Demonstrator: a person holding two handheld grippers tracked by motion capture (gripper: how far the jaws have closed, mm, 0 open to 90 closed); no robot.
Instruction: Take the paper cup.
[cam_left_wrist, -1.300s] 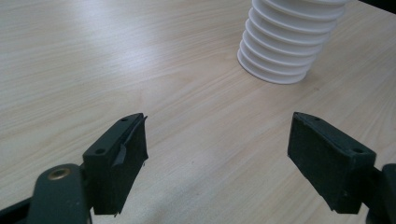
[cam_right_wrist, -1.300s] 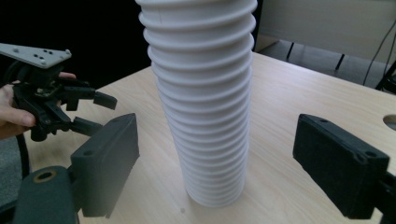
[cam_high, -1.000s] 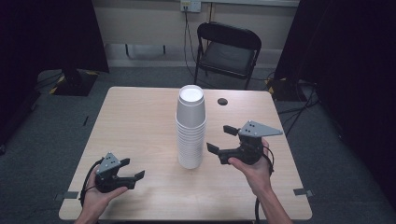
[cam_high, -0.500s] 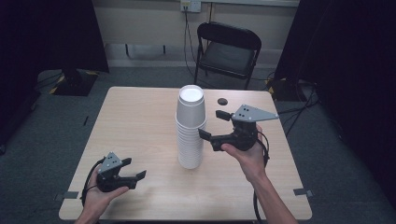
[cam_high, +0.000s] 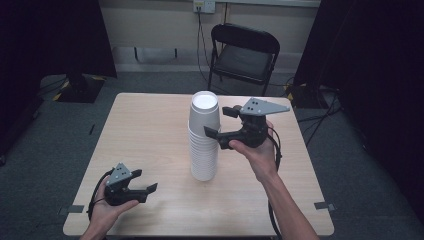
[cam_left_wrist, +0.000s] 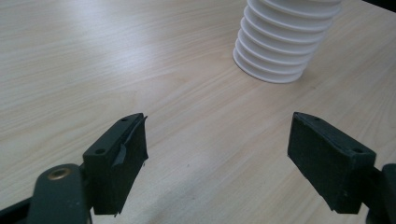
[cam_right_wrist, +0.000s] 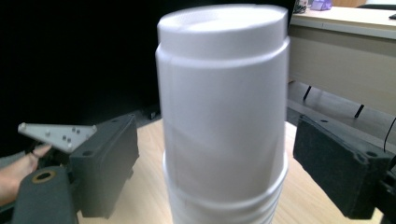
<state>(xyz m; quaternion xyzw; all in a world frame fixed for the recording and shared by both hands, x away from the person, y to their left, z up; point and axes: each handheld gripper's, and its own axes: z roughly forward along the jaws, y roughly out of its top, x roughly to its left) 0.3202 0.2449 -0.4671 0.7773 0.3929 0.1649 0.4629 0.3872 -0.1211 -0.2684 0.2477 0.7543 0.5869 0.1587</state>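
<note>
Early yet: right gripper (cam_high: 221, 123) jaws apart around top cup (cam_right_wrist: 222, 98) at frame centre, unclamped; left gripper (cam_high: 145, 189) jaws apart, idle lower left.

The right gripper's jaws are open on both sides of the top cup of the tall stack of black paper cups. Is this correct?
Not fully: the tall stack of paper cups is white, not black, as the right gripper view shows. The right gripper does have its jaws open on both sides of the top cup.

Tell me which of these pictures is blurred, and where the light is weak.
Right gripper view: the top cup is soft, its rim smeared. Left gripper view: sharp; wood grain and cups crisp. High view: table evenly lit, room edges nearly black.
</note>
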